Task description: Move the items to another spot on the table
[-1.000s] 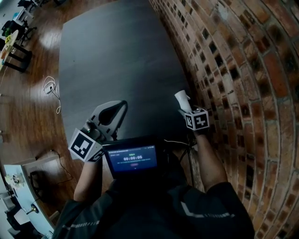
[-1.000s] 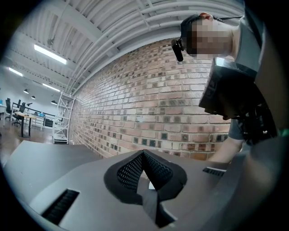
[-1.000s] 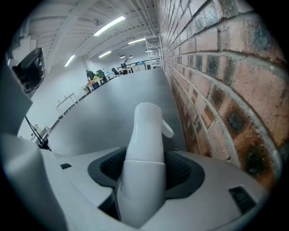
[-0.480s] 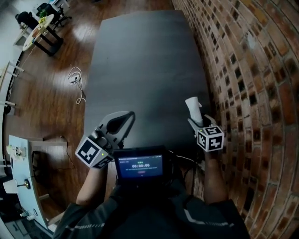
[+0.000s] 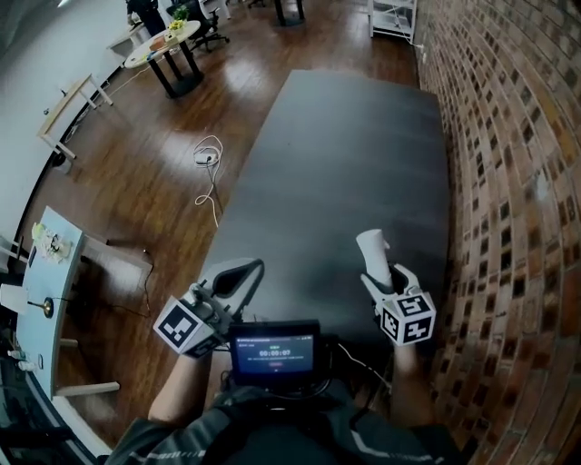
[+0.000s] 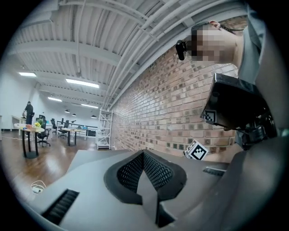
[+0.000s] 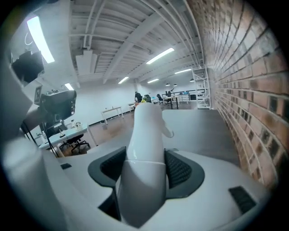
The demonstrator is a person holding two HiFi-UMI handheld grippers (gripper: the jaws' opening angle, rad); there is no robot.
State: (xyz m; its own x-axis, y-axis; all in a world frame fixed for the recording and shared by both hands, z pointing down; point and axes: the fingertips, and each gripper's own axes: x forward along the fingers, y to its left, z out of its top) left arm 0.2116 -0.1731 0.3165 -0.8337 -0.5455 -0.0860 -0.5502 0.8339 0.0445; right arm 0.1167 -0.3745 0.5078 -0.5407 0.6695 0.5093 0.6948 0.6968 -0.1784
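your left gripper (image 5: 247, 269) and right gripper (image 5: 381, 274) make two grippers, with two marker cubes (image 5: 186, 325) (image 5: 407, 316), one on each. there's one white item (image 5: 372, 245), one dark table (image 5: 363, 154) and one small screen (image 5: 272, 350) at your chest. on the floor lies one white cable (image 5: 209, 160); farther off, one round table (image 5: 168, 36) and one white shelf rack (image 5: 392, 18).
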